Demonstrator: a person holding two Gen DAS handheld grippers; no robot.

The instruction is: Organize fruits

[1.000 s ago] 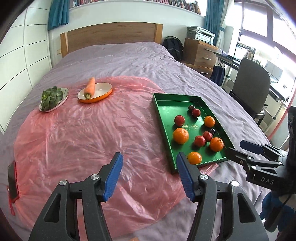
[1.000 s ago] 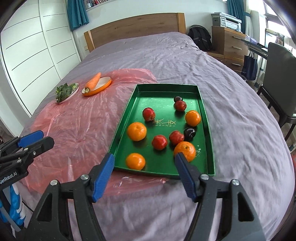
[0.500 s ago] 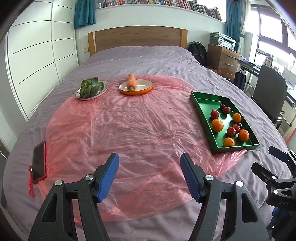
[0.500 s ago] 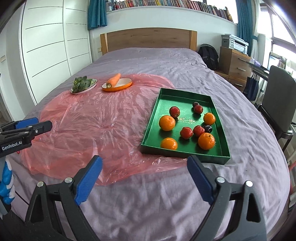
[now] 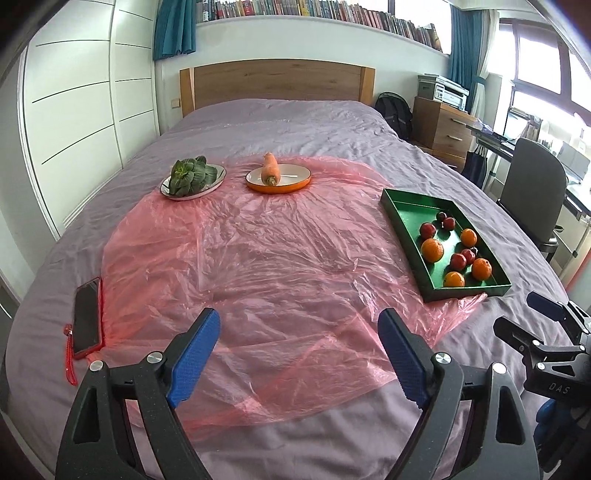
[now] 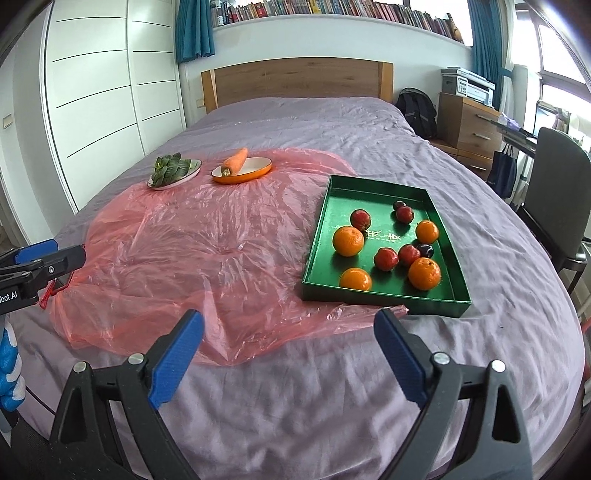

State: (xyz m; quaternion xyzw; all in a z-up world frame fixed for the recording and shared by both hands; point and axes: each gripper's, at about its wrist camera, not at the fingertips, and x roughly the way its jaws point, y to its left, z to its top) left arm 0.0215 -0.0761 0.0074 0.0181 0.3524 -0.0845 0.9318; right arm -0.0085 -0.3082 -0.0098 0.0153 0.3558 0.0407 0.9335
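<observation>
Overhead, bookshelf [image 5: 314, 9]; below, purple bed [image 5: 295, 122], pink plastic sheet [image 5: 277, 266].

Left gripper [image 5: 298, 354]: matte black plastic frame w/ triangular cut-outs, blue textured pads [image 5: 194, 354] on the jaws, silver screw heads at the pivots. Right gripper [image 6: 288, 356]: same build, black arms, blue pads [image 6: 177, 362], silver screws. White lettering on the sides: "DAS" on one, "bot.AI" on the other. Blue-and-white glove [image 6: 9, 373] on the left hand; blue glove [image 5: 554, 417] on the right hand.
</observation>
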